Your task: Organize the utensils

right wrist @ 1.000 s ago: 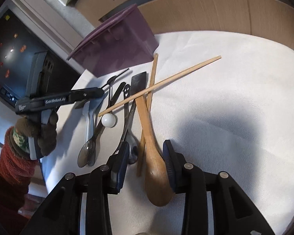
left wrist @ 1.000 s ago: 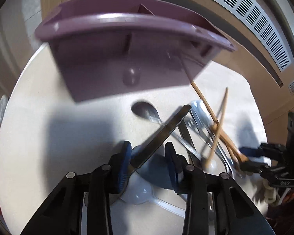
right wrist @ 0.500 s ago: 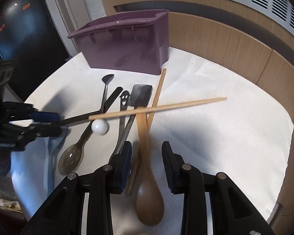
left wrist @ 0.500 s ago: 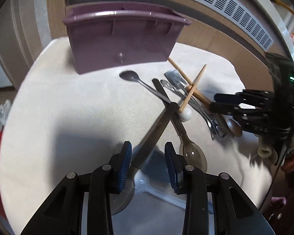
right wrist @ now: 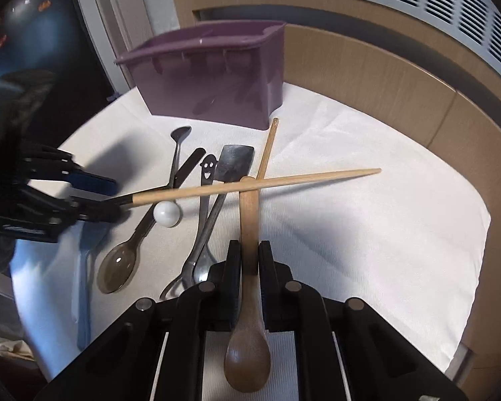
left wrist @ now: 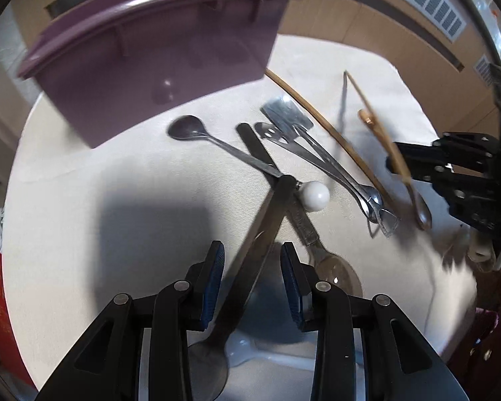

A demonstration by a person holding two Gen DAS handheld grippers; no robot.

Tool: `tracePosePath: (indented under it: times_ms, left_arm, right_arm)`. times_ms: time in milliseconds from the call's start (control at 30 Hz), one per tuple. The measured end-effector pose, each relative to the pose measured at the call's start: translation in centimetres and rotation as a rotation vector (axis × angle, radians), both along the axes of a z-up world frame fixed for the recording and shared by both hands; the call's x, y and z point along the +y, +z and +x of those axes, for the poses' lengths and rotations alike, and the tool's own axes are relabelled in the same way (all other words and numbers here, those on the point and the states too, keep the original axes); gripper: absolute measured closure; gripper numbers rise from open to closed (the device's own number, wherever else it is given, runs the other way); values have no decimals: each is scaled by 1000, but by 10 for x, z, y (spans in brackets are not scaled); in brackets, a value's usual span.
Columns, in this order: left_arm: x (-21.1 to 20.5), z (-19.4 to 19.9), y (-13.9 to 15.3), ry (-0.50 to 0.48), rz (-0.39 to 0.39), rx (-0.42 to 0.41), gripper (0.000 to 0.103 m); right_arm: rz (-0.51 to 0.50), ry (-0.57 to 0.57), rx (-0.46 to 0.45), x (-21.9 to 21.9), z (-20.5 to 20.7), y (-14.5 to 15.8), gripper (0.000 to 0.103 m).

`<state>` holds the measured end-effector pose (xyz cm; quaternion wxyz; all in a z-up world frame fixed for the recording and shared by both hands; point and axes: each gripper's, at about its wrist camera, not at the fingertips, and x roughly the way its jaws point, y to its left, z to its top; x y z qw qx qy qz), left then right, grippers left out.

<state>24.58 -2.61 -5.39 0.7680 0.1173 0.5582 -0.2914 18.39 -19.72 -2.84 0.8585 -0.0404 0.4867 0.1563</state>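
Right wrist alone shows tongs (right wrist: 249, 257) clamping wooden spoon (right wrist: 248, 327)

Bare cloth (right wrist: 367, 234) lies right of the utensil heap (right wrist: 197, 200) — purple bin (right wrist: 213, 77) blocks the far side.

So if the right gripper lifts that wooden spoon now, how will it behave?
Probably stiff and light: the wooden spoon looks solid. The right hand-held gripper clamps its handle near the bowl, so the long end may tip. A chopstick lies across the handle, so it will likely slide or roll off.
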Motion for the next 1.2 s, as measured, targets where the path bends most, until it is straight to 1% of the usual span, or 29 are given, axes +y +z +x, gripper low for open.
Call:
tracePosePath:
  times_ms: [100,133,167,200,233,267,300,367,433,467,533,633,700,767,800,867,900,1000,1067,1100,1133,1200]
  left_arm:
    - [-6,2,0,25,23,4,67]
    - [-7,3,0,41,24,5,69]
    - [-7,3,0,49,23,1,81]
    - [-5,1,2,70,3,-3,83]
    - [-2,-1,4,90,-22,-5,90]
    - [3,-5,8,124,-66,-18,91]
    - [8,-8,11,153,-97,-39,91]
    - [17,-20,22,220,-156,-120,91]
    - [23,-29,31,270,-224,-169,91]
    - [27,-34,37,298,-252,-208,91]
    - [30,-43,48,342,-292,-279,91]
    - [37,-51,68,380,-364,-353,91]
    - [41,-51,84,393,-386,-398,91]
    - [46,-46,110,406,-417,-443,91]
    - [49,-45,122,411,-435,-460,91]
    - [59,-36,167,426,-501,-538,91]
    - [64,-33,188,440,-522,-597,91]
    - [69,-18,232,482,-544,-752,91]
    - [69,-3,240,512,-534,-808,91]
    - [68,7,240,531,-530,-835,91]
    - [69,20,234,554,-536,-857,91]
    - [66,40,219,578,-534,-860,91]
  right_arm:
    - [36,-10,-18,-6,-6,2,93]
    - [50,-14,-19,-8,-7,3,93]
    - [62,-18,-20,-9,-8,3,93]
    - [75,-22,-23,-9,-10,5,93]
    - [88,-22,-28,-9,-10,6,93]
    - [99,-21,-34,-7,-11,8,93]
    - [111,-19,-45,-7,-15,13,93]
    - [140,-9,-75,-6,-21,24,93]
    - [161,3,-105,-1,-24,35,93]
    - [168,12,-119,2,-25,40,93]
    - [174,25,-138,7,-26,48,93]
    - [179,31,-160,14,-26,57,93]
    - [192,29,-169,16,-27,63,93]
    - [204,28,-177,18,-26,71,93]
    - [216,28,-188,18,-24,79,93]
    - [220,37,-230,21,-17,105,93]
    - [213,41,-272,22,-14,121,93]
    - [219,21,-445,23,5,191,93]
    - [237,-6,-521,21,21,221,93]
    - [244,-16,-552,22,31,231,93]
    - [246,-26,-573,23,40,234,93]
    - [232,-46,-601,27,56,230,93]
